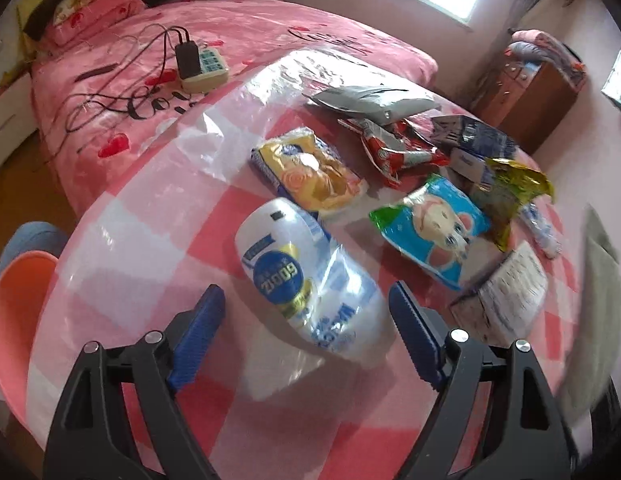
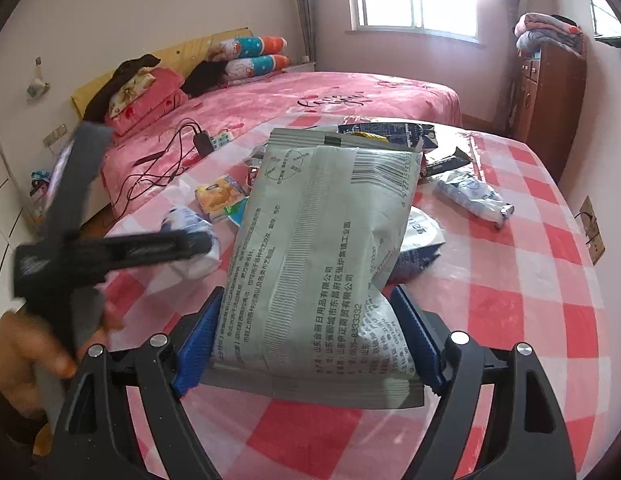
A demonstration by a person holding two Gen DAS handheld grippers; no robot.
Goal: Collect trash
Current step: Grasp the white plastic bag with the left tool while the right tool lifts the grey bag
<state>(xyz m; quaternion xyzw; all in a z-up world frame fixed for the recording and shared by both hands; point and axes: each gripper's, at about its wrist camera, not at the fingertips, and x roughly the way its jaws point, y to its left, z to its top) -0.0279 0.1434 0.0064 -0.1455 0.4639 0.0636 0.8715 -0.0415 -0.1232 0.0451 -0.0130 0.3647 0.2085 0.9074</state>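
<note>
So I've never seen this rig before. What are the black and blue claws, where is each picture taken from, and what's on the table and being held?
There is no robot here. A person holds a handheld two-finger gripper in each hand, and each gripper has a wide-angle camera that looks along its blue-padded fingers. One picture is from the left gripper, the other from the right gripper. Both look over a round table with a red-and-white checked cloth, in a bedroom.

On the table lies empty packaging: a white-and-blue plastic pack, a yellow packet, a blue cartoon packet and a red wrapper.

The left gripper is open, with the white-and-blue pack between its fingers but not gripped. The right gripper has a grey printed packet clamped between its pads, lifted off the table.
</note>
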